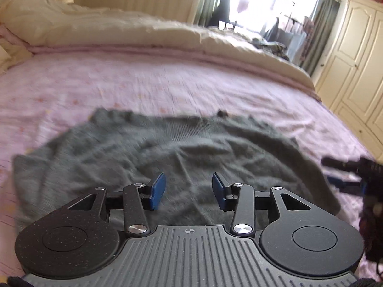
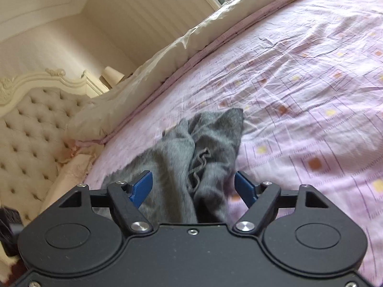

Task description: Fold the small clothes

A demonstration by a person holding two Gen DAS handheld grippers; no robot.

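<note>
Grey knit garment (image 1: 167,153) lying spread and wrinkled on pink patterned bedsheet (image 1: 143,83). Left tool (image 1: 189,189) hovering over its near part, jaws gaping, gripping nothing. Right tool (image 2: 193,187) also gaping, bunched grey fabric (image 2: 191,157) sitting between its blue fingers (image 2: 142,187). Cream duvet (image 1: 95,26) lying behind.

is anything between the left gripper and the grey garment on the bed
Nothing visible. The left gripper is open just above the grey garment, with only crumpled knit between its pads. The right gripper, also open, straddles another part of it.
</note>
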